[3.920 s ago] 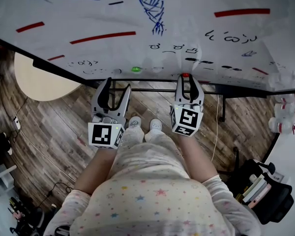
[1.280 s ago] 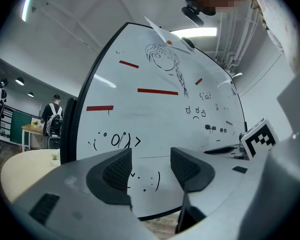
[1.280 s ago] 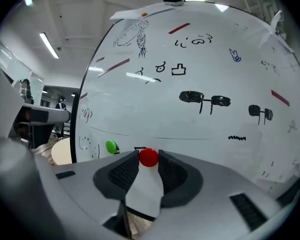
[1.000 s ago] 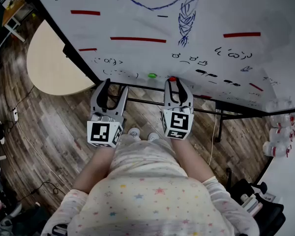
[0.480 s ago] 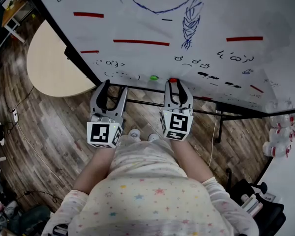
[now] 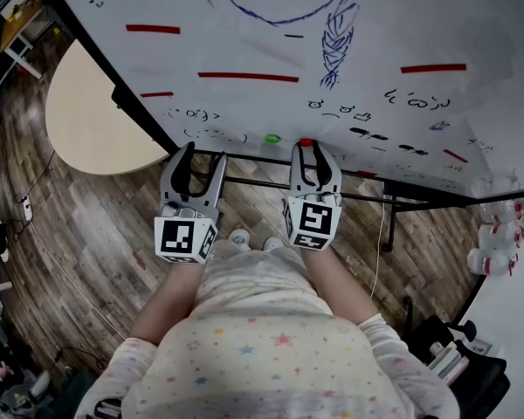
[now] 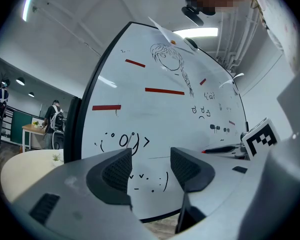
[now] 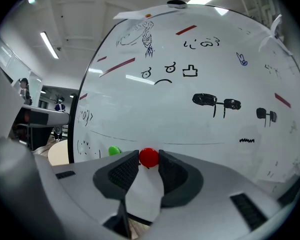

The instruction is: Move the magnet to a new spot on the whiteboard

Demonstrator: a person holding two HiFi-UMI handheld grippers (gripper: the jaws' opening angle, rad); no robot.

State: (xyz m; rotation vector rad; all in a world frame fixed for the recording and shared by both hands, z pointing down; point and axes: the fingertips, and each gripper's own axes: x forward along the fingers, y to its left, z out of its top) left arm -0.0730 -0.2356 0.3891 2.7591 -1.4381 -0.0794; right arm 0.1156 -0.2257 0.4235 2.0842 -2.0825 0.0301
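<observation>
Right tongs (image 8: 148, 160) clamped on the red magnet (image 8: 149, 157) at the whiteboard's (image 8: 205, 74) lower edge; left tongs (image 7: 151, 156) apart and empty.

In my right gripper view, the red magnet sits against the board, low in the middle of the frame, and a pad touches it on either side. A green magnet (image 8: 113, 150) is stuck to the board just to its left, clear of the tongs. Through my left tongs I see only black scribbles on the board. In the head view both pairs sit mid-frame by the board's bottom edge, with a round table (image 6: 87, 120) at upper left.
</observation>
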